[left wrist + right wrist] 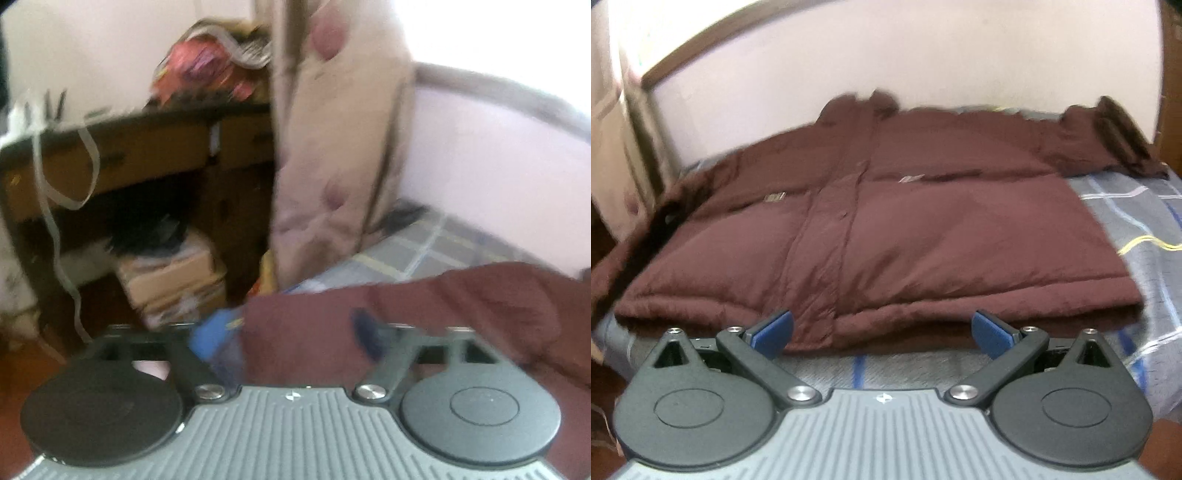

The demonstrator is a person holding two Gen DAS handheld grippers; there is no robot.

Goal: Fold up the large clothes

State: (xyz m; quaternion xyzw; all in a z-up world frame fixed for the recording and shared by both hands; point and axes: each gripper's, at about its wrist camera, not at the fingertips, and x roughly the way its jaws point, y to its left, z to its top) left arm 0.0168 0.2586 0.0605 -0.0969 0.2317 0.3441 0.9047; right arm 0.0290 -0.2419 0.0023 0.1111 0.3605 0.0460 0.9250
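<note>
A large maroon padded jacket (871, 221) lies spread flat, front up, on a bed with a grey checked sheet (1137, 229). Its sleeves reach out to the far right and the left. My right gripper (882, 332) is open and empty, just in front of the jacket's lower hem near its middle placket. In the blurred left wrist view, my left gripper (291, 332) has its blue pads (212, 334) apart with a part of the jacket (461, 314), probably a sleeve, lying between them.
A wooden desk (147, 147) with clutter, hanging cables and cardboard boxes (173, 280) under it stands left of the bed. A beige floral curtain (332, 166) hangs at the bed's corner. A pale wall (886, 62) runs behind the bed.
</note>
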